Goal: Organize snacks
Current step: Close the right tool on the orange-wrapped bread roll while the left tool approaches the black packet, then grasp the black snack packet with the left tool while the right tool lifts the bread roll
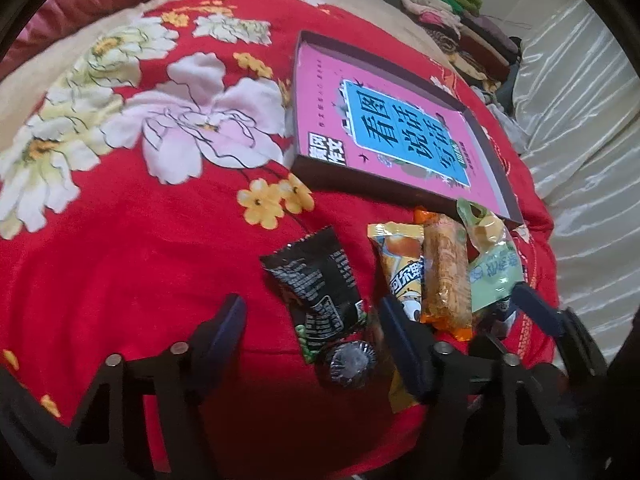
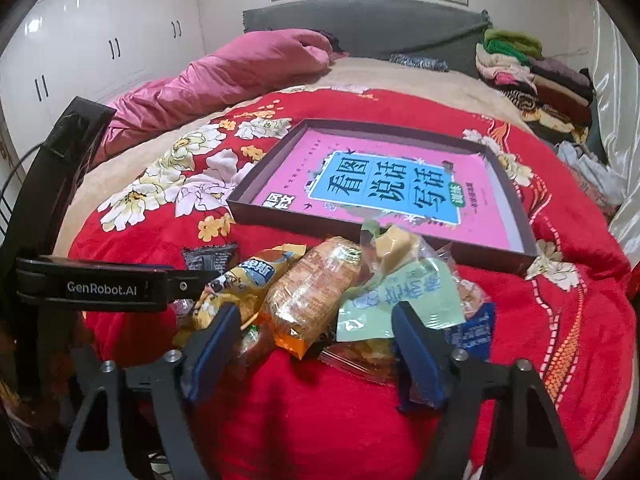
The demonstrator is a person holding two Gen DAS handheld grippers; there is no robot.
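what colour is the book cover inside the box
Pink, with a blue title panel; the book shows best in the right wrist view, lying in the dark box.

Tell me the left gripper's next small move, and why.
Probably ease forward and close on the black snack packet: the left gripper is open with the packet between its fingers, and the tray holds no snacks yet.

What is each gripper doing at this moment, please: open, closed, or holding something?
Left gripper: open, holding nothing, fingers either side of the black snack packet.
Right gripper: open, holding nothing, poised over the orange snack packet.
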